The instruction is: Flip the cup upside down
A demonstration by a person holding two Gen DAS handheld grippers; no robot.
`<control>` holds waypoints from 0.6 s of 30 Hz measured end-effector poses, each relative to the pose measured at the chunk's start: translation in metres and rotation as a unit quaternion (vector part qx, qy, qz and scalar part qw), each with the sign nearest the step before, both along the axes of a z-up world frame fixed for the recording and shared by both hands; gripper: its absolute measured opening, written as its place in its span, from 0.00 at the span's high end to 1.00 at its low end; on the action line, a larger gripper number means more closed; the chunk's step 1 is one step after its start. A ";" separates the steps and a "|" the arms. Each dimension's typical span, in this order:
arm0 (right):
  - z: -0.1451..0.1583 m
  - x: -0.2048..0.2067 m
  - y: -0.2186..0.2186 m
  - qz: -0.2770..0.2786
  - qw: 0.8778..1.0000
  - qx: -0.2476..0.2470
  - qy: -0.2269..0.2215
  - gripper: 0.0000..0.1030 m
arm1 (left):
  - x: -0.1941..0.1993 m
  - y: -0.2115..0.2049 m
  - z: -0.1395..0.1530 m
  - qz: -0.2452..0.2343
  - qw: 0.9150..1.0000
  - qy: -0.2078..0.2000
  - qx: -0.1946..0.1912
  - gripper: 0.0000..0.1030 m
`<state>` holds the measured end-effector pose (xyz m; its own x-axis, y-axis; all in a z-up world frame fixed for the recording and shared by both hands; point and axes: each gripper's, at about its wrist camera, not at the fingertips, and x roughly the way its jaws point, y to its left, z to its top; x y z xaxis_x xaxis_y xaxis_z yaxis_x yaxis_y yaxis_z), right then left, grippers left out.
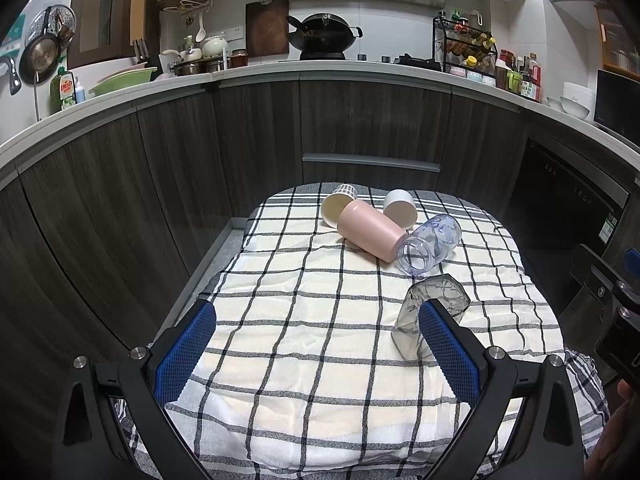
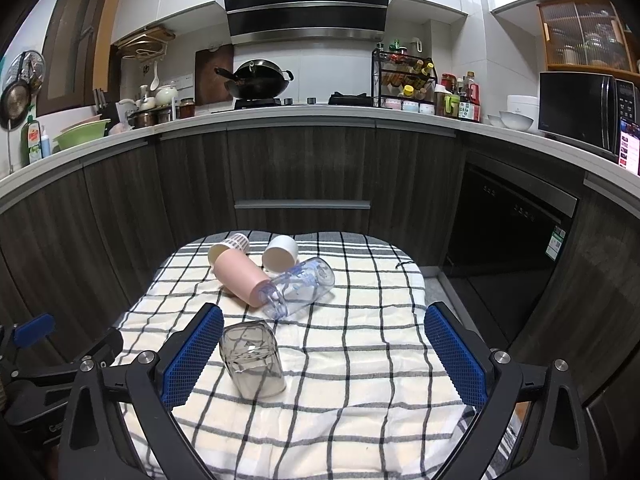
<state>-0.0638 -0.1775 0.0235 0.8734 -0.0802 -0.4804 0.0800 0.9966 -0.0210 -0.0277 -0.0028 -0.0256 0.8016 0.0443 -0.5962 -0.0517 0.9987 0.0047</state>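
Observation:
A smoky grey clear cup (image 1: 426,314) (image 2: 252,360) stands on the checked cloth (image 1: 304,320) (image 2: 360,360), its wider end down. Behind it several cups lie on their sides: a pink cup (image 1: 370,230) (image 2: 242,276), a clear bottle-like cup with blue print (image 1: 430,244) (image 2: 300,286), a white cup (image 1: 400,208) (image 2: 280,254) and a cream ribbed cup (image 1: 338,204) (image 2: 228,248). My left gripper (image 1: 316,354) is open and empty; its right finger overlaps the grey cup. My right gripper (image 2: 322,356) is open and empty, the grey cup just inside its left finger.
The cloth covers a small table in front of dark wood kitchen cabinets (image 1: 256,128) (image 2: 304,160). The right gripper's body shows at the right edge of the left wrist view (image 1: 616,312); the left gripper's body shows at the left of the right wrist view (image 2: 48,364).

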 end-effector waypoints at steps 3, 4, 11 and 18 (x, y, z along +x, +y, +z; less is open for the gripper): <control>0.000 0.000 -0.001 -0.001 1.000 0.001 0.002 0.02 | 0.000 0.000 0.000 0.000 1.000 0.000 0.000 0.00; 0.000 0.000 -0.001 -0.001 1.000 0.001 0.002 0.02 | 0.000 0.000 0.000 0.000 1.000 0.000 0.000 0.00; -0.001 0.000 -0.002 -0.001 1.000 0.001 0.001 0.02 | -0.001 -0.001 0.002 0.002 1.000 -0.002 0.001 0.00; -0.002 0.001 -0.002 -0.002 1.000 0.002 0.003 0.02 | -0.001 -0.001 0.003 0.002 1.000 -0.002 0.001 0.00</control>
